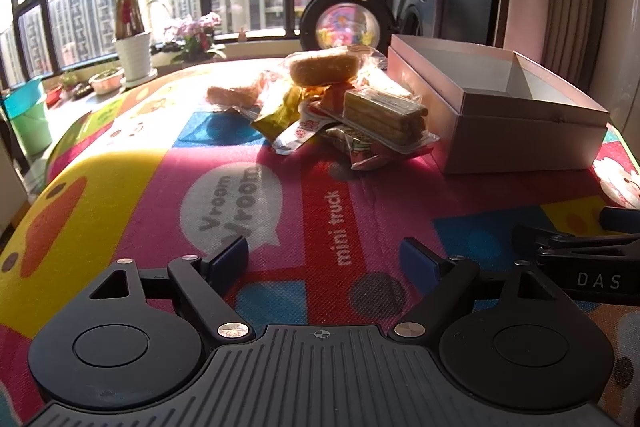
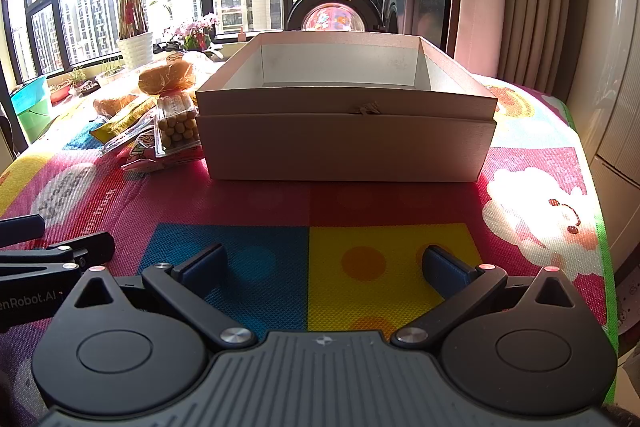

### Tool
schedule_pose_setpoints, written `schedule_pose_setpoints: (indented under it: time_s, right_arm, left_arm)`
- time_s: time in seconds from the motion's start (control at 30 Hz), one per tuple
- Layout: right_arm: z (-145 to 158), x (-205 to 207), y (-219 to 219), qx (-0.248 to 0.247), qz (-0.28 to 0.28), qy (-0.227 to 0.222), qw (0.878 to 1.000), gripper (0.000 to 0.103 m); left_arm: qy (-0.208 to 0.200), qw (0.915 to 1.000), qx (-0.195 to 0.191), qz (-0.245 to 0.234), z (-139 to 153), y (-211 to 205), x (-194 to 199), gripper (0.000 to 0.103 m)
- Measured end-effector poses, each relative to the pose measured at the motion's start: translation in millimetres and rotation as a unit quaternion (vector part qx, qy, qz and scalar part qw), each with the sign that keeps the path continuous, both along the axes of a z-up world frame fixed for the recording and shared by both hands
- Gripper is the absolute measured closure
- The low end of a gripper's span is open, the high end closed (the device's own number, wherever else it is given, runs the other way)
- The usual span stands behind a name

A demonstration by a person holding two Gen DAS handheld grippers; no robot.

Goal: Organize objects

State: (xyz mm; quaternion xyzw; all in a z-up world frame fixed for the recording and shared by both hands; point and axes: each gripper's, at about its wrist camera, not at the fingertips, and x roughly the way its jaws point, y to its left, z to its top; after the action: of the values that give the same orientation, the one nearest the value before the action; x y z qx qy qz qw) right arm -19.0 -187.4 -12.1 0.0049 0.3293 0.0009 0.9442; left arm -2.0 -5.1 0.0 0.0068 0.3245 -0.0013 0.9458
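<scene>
Left wrist view, left gripper (image 1: 325,259): I hold it low over the play mat (image 1: 120,187), jaws spread and empty, so the approach stays free.
Left wrist view, snack pile (image 1: 340,107): ahead of my fingers and slightly right, heaped touching the box's near-left corner; a bread bun (image 1: 324,67) tops it and a wafer pack (image 1: 384,117) leans at the front.
Left wrist view, box (image 1: 520,131): ahead-right, lidless; the part of its floor I can see looks bare.
Right wrist view, right gripper (image 2: 325,263): released, nothing between the pads, squared on the box (image 2: 344,147) straight ahead.
Right wrist view, snacks (image 2: 160,115): ahead-left, beside the box wall.
Judgement: nothing packed yet; I'd fetch from the left.
</scene>
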Motion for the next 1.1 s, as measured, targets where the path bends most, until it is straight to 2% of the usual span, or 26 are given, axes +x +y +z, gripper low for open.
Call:
schedule_pose_setpoints:
  time_s: [1.1]
  right_arm:
    - [0.6,0.1,0.0,0.006,0.001,0.001,1.0,0.0]
  left_arm:
    - [-0.002,1.0,0.006,-0.001,-0.5,-1.2,-1.7,0.014]
